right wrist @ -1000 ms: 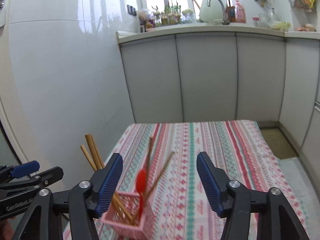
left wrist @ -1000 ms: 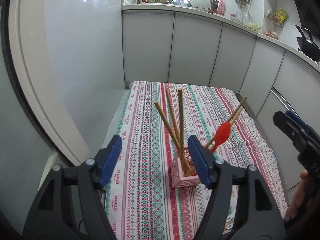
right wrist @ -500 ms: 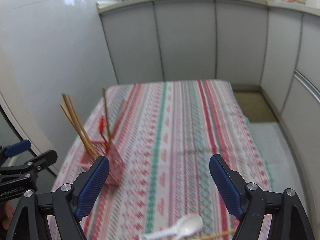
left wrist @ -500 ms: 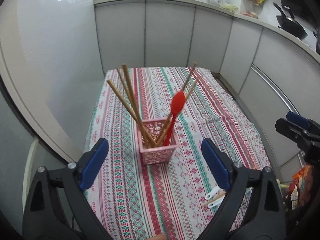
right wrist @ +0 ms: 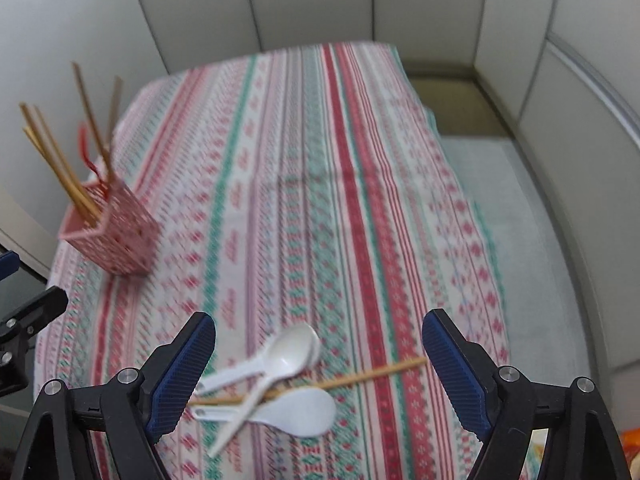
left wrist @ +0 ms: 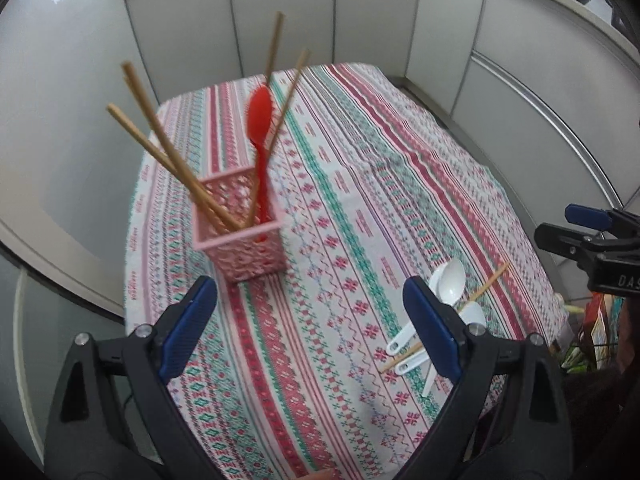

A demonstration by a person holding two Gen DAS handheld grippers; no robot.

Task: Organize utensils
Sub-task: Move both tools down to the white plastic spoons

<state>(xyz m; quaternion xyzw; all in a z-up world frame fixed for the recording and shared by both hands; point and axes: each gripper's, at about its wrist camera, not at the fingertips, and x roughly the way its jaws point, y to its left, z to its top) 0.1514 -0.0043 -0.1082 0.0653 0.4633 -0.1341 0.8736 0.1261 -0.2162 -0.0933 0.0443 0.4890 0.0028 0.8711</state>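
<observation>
A pink lattice holder [left wrist: 244, 240] stands on the striped tablecloth [left wrist: 360, 208] and holds several wooden chopsticks [left wrist: 160, 136] and a red spoon [left wrist: 259, 120]. It also shows at the left of the right wrist view [right wrist: 116, 232]. White spoons [right wrist: 288, 356] and one loose chopstick [right wrist: 360, 376] lie in a pile near the table's front edge, also in the left wrist view [left wrist: 448, 284]. My left gripper [left wrist: 310, 328] is open and empty, above the cloth in front of the holder. My right gripper [right wrist: 320, 372] is open and empty, over the spoon pile.
Grey cabinet fronts [left wrist: 360, 12] wrap around the far and right sides of the table. A white wall [left wrist: 60, 120] stands at the left. The floor [right wrist: 500, 168] lies to the right of the table. The right gripper shows at the right edge of the left wrist view [left wrist: 592, 240].
Both grippers have tilted down and pulled back, away from the holder. The white spoons and loose chopstick have come into view near the front edge. Both stay open.
</observation>
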